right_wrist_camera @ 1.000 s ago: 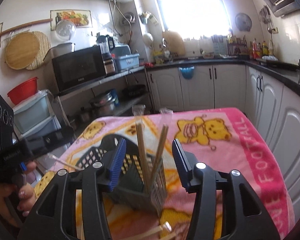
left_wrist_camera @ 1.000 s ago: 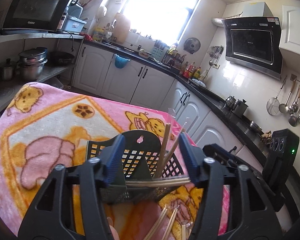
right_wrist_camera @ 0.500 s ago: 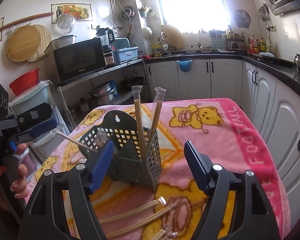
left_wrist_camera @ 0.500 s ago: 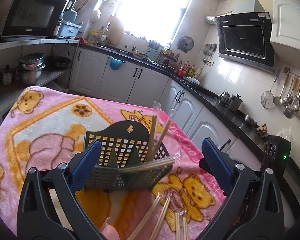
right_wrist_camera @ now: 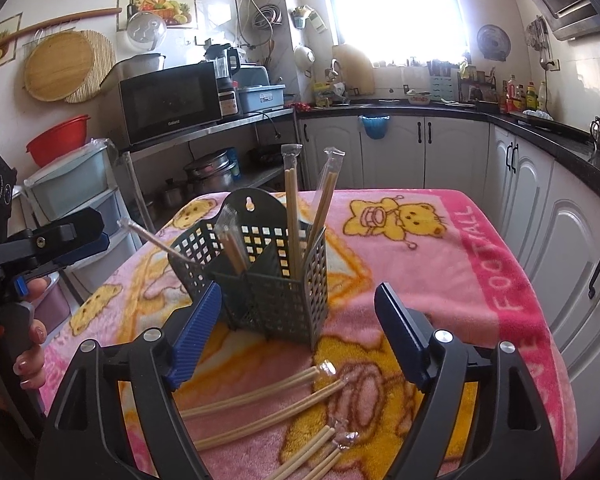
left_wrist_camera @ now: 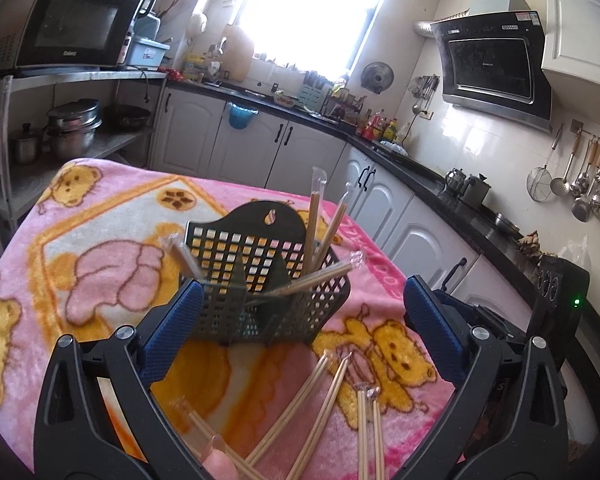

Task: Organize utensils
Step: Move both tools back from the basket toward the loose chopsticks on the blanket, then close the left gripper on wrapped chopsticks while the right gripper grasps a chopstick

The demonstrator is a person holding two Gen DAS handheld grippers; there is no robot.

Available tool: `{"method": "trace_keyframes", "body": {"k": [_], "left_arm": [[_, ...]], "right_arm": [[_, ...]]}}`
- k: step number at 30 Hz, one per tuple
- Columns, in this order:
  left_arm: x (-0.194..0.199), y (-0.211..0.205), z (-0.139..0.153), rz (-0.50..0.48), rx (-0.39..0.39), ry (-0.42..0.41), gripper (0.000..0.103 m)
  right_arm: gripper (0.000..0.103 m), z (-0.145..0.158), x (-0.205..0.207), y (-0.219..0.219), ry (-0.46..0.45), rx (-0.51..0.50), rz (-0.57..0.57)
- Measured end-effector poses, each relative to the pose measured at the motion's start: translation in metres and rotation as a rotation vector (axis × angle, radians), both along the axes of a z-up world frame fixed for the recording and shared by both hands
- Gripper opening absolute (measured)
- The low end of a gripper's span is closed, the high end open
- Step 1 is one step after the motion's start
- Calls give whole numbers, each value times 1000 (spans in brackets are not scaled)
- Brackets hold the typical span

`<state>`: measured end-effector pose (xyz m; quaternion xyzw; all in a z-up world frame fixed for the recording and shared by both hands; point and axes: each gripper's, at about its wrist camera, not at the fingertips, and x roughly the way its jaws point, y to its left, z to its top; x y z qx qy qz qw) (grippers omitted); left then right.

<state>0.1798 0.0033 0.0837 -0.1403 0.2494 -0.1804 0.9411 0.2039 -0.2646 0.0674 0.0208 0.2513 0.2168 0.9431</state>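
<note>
Both grippers are now standing farther back from the dark utensil basket than a second ago, when their blue pads were close on either side of it. The left gripper is showing its jaws spread wide apart, with nothing pressed between them; they have just been opening. The right gripper is also standing open with empty jaws, and its jaws have just been opening too.

Seen from the left wrist, the basket is sitting just ahead of the fingertips, between the two pads but not touching the right one; the left pad is overlapping the basket's near corner in the picture, and contact cannot be told. Seen from the right wrist, the basket is lying ahead and a little toward the left pad.

Several wrapped chopsticks are standing in the basket, some upright and some leaning outward over its rim. More loose chopsticks are lying flat on the pink blanket, on the near side of the basket, partly between and under the fingers of both grippers.

Farther out, the person's left hand is gripping the handle of the left gripper at the left edge of the right wrist view.
</note>
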Motion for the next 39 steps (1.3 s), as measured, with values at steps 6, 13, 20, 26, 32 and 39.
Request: {"method": "trace_keyframes", "body": {"k": [6, 13, 20, 26, 32, 39], "left_arm": [[-9, 4, -13, 7, -3, 27, 92], [-15, 10, -33, 12, 5, 74, 92], [-17, 23, -52, 47, -5, 128, 92], [-20, 36, -68, 84, -5, 171, 92], [-20, 49, -86, 118, 4, 222, 92], [-21, 59, -106, 132, 18, 278, 92]], "right_arm": [[78, -6, -8, 2, 11, -11, 5], [79, -19, -14, 8, 45, -30, 23], [79, -30, -18, 15, 73, -49, 47], [79, -38, -19, 21, 101, -70, 79], [79, -47, -15, 27, 135, -81, 93], [78, -60, -9, 36, 181, -93, 118]]}}
